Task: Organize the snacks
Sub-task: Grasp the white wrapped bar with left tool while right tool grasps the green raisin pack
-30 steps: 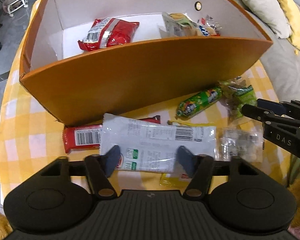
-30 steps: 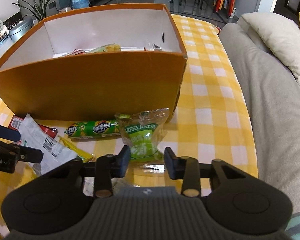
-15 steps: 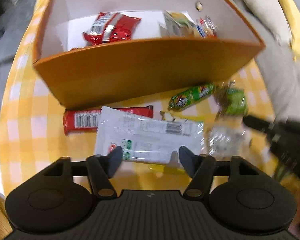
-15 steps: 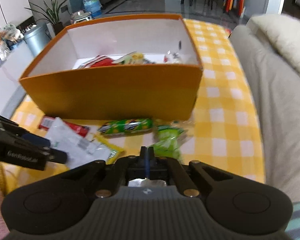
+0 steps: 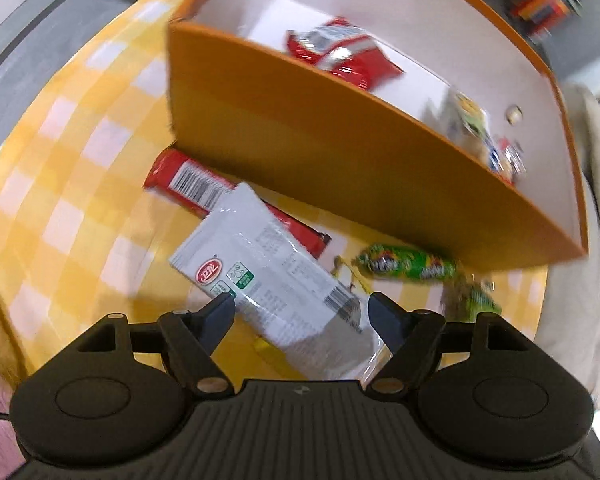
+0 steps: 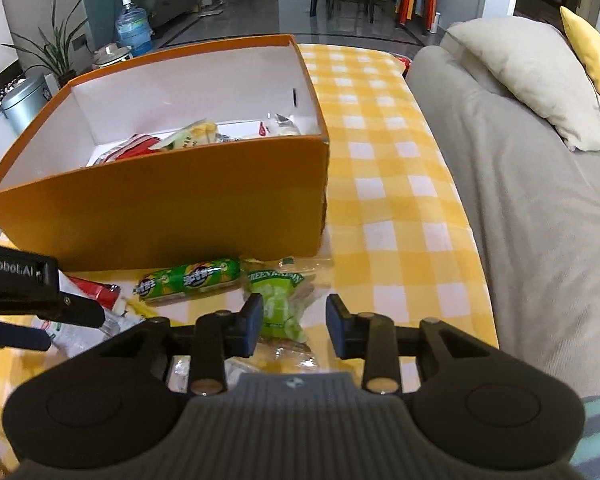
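Observation:
An orange box [image 5: 340, 136] [image 6: 188, 204] stands on the yellow checked table and holds several snacks, among them a red bag [image 5: 340, 56]. My left gripper [image 5: 300, 312] is open, its jaws either side of a white snack packet [image 5: 268, 280] that lies over a red bar [image 5: 192, 188]. A green sausage stick [image 5: 408, 266] [image 6: 188, 278] and a green raisin bag [image 6: 278, 300] lie in front of the box. My right gripper [image 6: 294, 324] is open just above the raisin bag. A clear packet [image 6: 236, 368] lies under it.
A grey sofa [image 6: 520, 220] with a beige pillow [image 6: 532, 80] and a yellow cushion [image 6: 592, 52] runs along the table's right edge. The left gripper's arm [image 6: 20, 284] shows at the left of the right wrist view. Bare checked cloth [image 6: 380, 152] lies right of the box.
My right gripper shut half a second ago and is open again over the raisin bag. My left gripper has swung and tilted, so the white packet now lies diagonally between its jaws.

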The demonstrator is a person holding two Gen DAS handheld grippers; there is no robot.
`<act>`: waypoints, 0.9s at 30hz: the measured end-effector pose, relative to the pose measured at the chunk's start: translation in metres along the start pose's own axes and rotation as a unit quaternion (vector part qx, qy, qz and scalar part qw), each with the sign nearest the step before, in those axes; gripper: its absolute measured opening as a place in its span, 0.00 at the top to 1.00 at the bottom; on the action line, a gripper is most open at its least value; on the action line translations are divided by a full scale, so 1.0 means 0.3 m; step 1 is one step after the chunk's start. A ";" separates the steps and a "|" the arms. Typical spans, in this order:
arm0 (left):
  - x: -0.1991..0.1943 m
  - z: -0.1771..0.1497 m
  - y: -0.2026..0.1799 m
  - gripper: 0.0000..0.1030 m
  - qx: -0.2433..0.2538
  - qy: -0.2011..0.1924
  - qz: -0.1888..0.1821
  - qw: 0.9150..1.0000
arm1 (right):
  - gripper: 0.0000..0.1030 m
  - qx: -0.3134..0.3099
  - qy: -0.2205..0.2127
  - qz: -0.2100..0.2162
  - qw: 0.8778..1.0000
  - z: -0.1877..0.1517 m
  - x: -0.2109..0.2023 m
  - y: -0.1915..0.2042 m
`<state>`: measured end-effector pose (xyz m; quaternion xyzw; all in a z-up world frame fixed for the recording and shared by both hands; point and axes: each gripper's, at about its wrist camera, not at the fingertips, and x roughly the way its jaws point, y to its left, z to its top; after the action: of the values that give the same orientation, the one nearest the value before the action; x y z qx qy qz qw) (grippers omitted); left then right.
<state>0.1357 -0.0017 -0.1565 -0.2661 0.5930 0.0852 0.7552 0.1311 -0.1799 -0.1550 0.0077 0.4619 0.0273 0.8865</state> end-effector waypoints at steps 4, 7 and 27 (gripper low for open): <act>0.010 0.012 0.004 0.12 -0.042 -0.009 0.009 0.999 | 0.62 0.002 0.003 0.000 1.000 0.000 0.013 -0.003; 0.029 0.023 -0.005 0.12 -0.059 -0.013 0.026 0.998 | 0.60 0.002 0.012 0.005 1.000 -0.001 0.037 -0.004; 0.042 -0.005 0.069 0.32 -0.021 0.012 0.059 0.998 | 0.75 0.030 0.025 0.060 0.997 -0.010 0.101 -0.016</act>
<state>0.1286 0.0128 -0.1748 -0.2481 0.6148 0.1387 0.7357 0.1461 -0.1831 -0.1815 0.0614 0.4834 0.0662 0.8707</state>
